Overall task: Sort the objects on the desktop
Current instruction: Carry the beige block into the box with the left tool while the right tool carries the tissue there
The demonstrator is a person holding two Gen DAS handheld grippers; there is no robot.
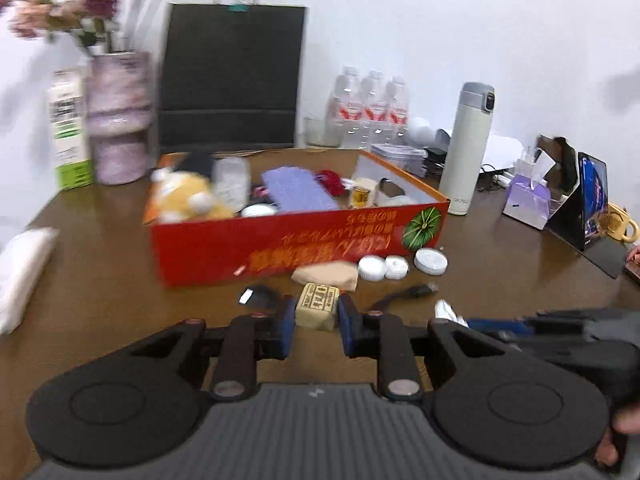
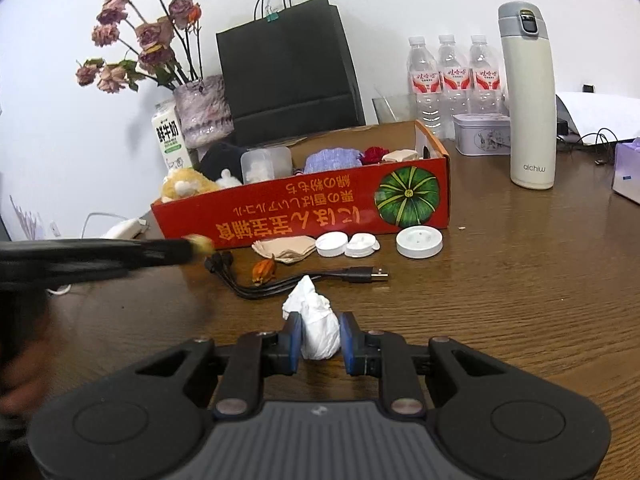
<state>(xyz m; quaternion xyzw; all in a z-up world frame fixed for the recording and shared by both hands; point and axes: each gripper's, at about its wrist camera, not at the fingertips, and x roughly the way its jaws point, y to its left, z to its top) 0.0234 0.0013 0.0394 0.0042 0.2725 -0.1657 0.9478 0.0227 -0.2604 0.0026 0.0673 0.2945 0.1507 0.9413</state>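
My left gripper (image 1: 317, 320) is shut on a small tan wrapped block (image 1: 317, 306) and holds it above the brown table, in front of the red cardboard box (image 1: 288, 248). My right gripper (image 2: 320, 344) is shut on a crumpled white tissue (image 2: 316, 322). The red box (image 2: 304, 208) holds a yellow plush toy (image 1: 184, 200), a purple cloth (image 1: 296, 188) and other small things. In front of it lie three white round caps (image 2: 360, 245), beige paper filters (image 2: 286, 249), a black USB cable (image 2: 320, 280) and an orange dried bit (image 2: 264, 271). The left gripper crosses the right wrist view as a blurred dark bar (image 2: 96, 256).
A white thermos (image 2: 530, 100) stands right of the box, with water bottles (image 2: 454, 76), a tin (image 2: 482, 134), a black paper bag (image 2: 288, 68), a vase of dried roses (image 2: 204, 110) and a milk carton (image 2: 170, 140) behind. A tissue pack (image 1: 526, 200) and tablet (image 1: 588, 208) sit at right.
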